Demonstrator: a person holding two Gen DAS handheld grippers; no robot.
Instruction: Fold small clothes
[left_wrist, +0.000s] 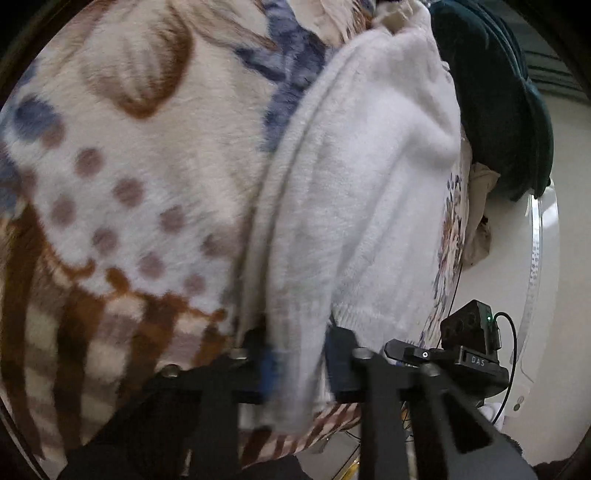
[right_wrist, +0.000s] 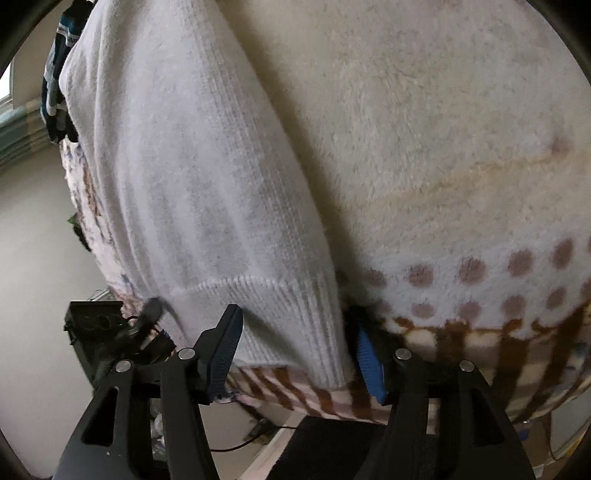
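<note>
One white ribbed-knit garment (right_wrist: 207, 192) is laid lengthwise on the patterned fleece blanket (right_wrist: 461, 147), hem at its near edge. The left gripper (left_wrist: 295, 365) is clamped on the garment; the hem is straddled by the right gripper (right_wrist: 295, 354), fingers apart.

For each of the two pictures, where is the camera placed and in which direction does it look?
Left wrist: sits on the left gripper, looks forward and down along its fingers, which pinch the white knit garment on the patterned fleece blanket; the right gripper shows beside it.
Right wrist: sits on the right gripper, looks down at the garment's ribbed hem between its open fingers.
Shared: white knit garment, patterned fleece blanket.
</note>
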